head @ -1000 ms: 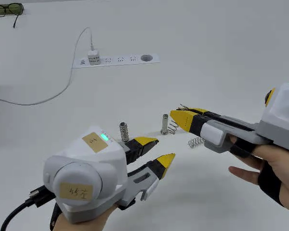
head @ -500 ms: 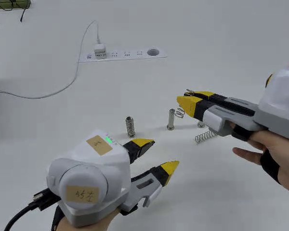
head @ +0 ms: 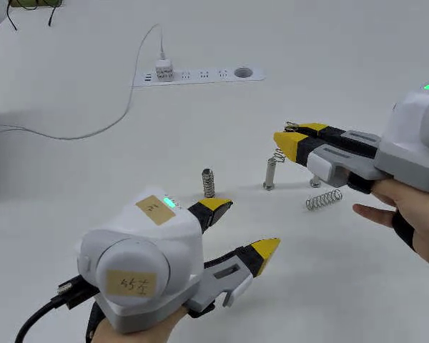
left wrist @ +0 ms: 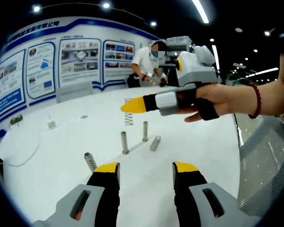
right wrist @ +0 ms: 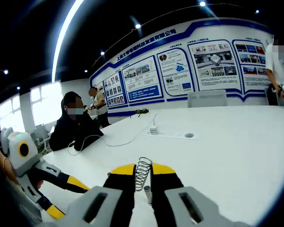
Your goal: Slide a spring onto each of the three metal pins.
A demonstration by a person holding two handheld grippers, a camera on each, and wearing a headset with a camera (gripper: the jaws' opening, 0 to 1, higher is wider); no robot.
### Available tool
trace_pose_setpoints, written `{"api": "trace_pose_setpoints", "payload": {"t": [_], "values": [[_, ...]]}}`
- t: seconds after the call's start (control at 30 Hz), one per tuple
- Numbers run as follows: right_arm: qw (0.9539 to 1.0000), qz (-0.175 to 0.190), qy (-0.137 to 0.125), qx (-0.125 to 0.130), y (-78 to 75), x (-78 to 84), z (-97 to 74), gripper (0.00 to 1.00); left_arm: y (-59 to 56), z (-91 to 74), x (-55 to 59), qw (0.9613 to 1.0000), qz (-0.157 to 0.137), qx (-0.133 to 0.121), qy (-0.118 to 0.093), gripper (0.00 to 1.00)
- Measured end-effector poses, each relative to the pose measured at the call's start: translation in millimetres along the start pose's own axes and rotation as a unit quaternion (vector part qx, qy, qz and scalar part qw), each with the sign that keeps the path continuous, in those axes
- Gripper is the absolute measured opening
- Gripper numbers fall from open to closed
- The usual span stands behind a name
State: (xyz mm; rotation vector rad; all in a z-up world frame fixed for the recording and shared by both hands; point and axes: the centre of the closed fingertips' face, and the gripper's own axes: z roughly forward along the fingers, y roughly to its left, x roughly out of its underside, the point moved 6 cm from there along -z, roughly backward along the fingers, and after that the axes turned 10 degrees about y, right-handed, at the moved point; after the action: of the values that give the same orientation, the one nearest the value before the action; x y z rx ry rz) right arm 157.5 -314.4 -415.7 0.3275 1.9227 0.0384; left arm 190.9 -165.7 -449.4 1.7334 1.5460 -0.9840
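Three metal pins stand on the white table. The left pin [head: 209, 183] [left wrist: 90, 161] wears a spring. The middle pin [head: 270, 174] [left wrist: 124, 142] is bare, and the right pin [head: 314, 182] [left wrist: 145, 131] is partly hidden behind the right gripper. My right gripper [head: 281, 140] [right wrist: 142, 171] is shut on a spring [head: 279, 153] [right wrist: 142, 174] [left wrist: 128, 117] that hangs just above the middle pin's top. A loose spring [head: 323, 199] [left wrist: 155, 143] lies near the right pin. My left gripper [head: 241, 227] [left wrist: 146, 168] is open and holds nothing, in front of the pins.
A white power strip [head: 200, 74] with a charger and cable [head: 121, 114] lies at the back of the table. Glasses [head: 32, 3] rest at the far left corner. People [right wrist: 78, 125] sit and stand beyond the table in the gripper views.
The right gripper has lifted the spring from table level beside the middle pin to just above its top. The left gripper has stayed put. The head camera has shifted.
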Motion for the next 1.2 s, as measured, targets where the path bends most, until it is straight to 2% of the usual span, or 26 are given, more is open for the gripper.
{"api": "trace_pose_setpoints", "payload": {"t": [0.6,1.1,1.2], "values": [[0.9985,-0.05,0.016,0.017,-7.7,8.9,19.6,0.12,0.1,2.3,3.9,0.9999,-0.015,0.001,0.004,0.55],[0.9952,-0.087,0.031,0.031,-4.6,17.7,24.2,0.12,0.8,2.6,5.6,0.9998,-0.02,0.0,0.008,0.57],[0.9954,-0.086,0.027,0.033,-4.4,17.4,24.1,0.13,0.5,2.6,5.6,0.9998,-0.019,0.0,0.009,0.57]]}}
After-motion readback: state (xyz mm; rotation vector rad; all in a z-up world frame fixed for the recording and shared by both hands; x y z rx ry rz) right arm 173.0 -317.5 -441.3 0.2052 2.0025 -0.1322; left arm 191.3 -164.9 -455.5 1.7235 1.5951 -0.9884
